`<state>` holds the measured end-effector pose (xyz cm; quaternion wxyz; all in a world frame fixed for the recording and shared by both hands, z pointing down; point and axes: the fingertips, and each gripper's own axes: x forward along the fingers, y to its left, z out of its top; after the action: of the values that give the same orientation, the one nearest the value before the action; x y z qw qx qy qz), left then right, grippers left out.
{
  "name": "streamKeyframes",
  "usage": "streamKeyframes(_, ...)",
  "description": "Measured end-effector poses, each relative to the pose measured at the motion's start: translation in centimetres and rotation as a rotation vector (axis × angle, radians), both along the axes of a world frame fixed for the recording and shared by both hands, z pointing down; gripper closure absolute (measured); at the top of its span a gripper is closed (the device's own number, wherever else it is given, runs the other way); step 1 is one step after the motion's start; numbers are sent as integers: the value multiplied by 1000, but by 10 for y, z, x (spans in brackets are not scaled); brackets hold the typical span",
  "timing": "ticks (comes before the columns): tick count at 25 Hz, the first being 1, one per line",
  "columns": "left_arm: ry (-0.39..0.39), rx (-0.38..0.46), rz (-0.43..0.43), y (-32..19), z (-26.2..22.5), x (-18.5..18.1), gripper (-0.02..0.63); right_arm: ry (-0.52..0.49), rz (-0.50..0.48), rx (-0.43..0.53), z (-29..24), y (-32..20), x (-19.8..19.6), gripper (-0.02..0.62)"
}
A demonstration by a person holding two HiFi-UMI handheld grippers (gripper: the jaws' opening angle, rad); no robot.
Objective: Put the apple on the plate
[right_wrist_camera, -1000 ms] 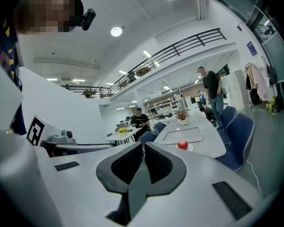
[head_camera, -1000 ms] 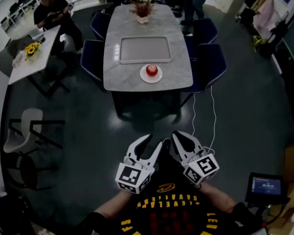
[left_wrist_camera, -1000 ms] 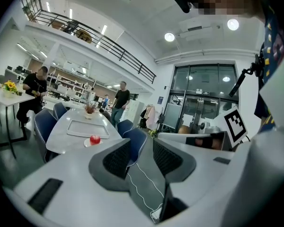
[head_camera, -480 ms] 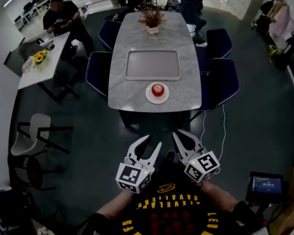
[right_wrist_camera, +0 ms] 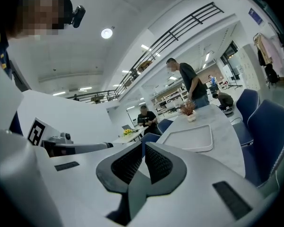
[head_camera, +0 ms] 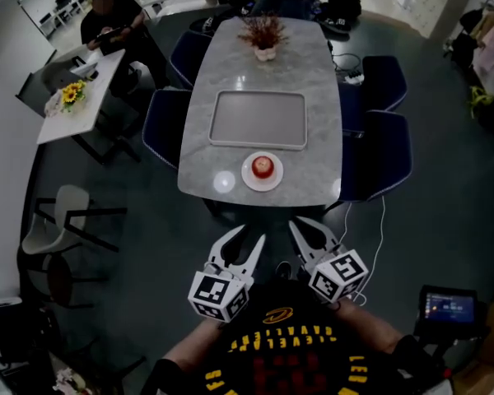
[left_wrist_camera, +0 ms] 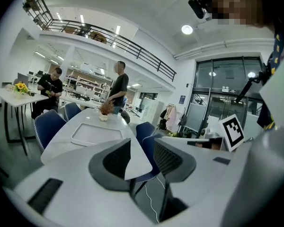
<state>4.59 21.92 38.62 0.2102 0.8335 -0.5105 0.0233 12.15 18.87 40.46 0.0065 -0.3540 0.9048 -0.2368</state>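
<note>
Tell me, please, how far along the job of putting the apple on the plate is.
Done: the apple already sits on the plate at the near end of the table. In hand: nothing; the left gripper is open and empty, the right gripper shut on nothing, both held well short of the table. Left: apparently nothing.

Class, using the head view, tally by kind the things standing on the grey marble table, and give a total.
apple: 1
plate: 1
tray: 1
potted plant: 1
Total: 4
</note>
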Motion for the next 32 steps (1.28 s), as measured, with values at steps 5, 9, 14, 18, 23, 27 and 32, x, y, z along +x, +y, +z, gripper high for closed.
streamKeyframes(5,4,-33,-46,-22,9,-4,454,3,-21,-46,13,-22,5,588)
streamKeyframes(9,-11,-73,-86,-48,28,-19,454,14,-26,-90,33,-46,4,586)
streamKeyframes(14,12,-139,-100,-77,58,-49,454,51,6,-118,52,-73,-2,586)
streamKeyframes(18,34,-192,-71,-106,83,-62,454,68,58,-161,68,-98,-2,554)
streamKeyframes(23,43,-278,-20,-138,121,-78,454,132,131,-206,91,-135,-1,545)
streamKeyframes(27,65,-359,17,-156,153,-92,454,177,175,-226,107,-161,-1,545)
streamKeyframes(32,130,-470,32,-171,189,-104,454,264,186,-256,133,-189,3,545)
